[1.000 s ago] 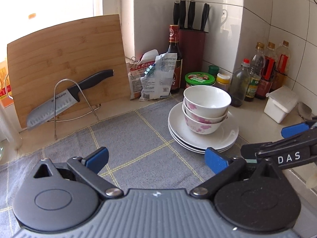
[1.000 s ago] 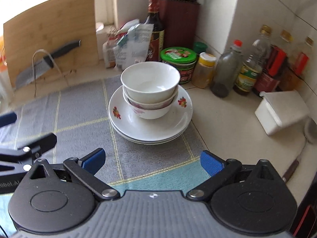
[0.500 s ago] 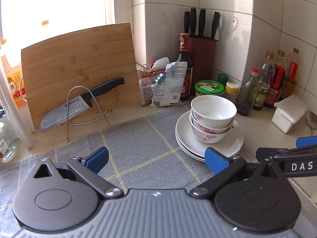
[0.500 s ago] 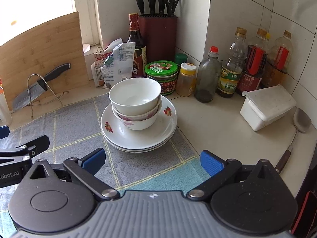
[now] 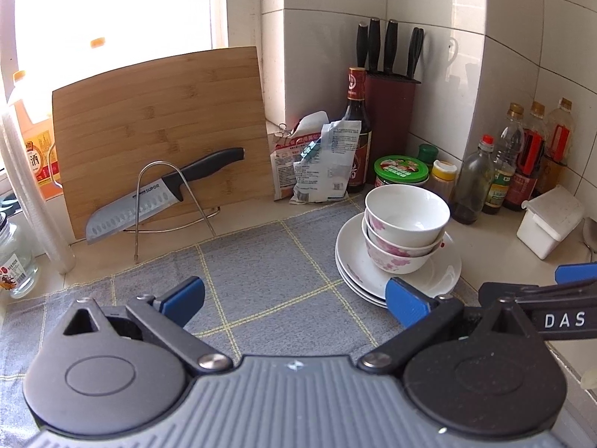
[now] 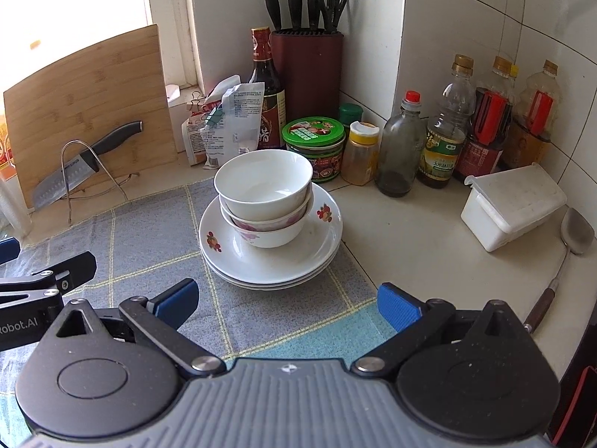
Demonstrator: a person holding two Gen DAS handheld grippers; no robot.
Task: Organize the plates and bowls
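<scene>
A stack of white flowered plates [image 6: 268, 261] sits on the right edge of a grey checked cloth [image 6: 149, 246]. On the plates stand stacked bowls, a plain white one [image 6: 265, 183] nested in a pink-flowered one [image 6: 268, 229]. The stack also shows in the left wrist view [image 5: 395, 265]. My right gripper [image 6: 287, 298] is open and empty, a little in front of the stack. My left gripper [image 5: 294, 298] is open and empty over the cloth [image 5: 261, 272], left of the stack.
A bamboo cutting board [image 5: 160, 130] and a knife [image 5: 164, 190] on a wire rack stand at the back left. A knife block [image 6: 306, 74], sauce bottles [image 6: 444, 130], jars, a white lidded box [image 6: 511, 205] and a ladle [image 6: 574, 227] crowd the corner and the right counter.
Both grippers have pulled back and up from the stack, which looks smaller and farther now. Both stay open. The dishes have not moved.
</scene>
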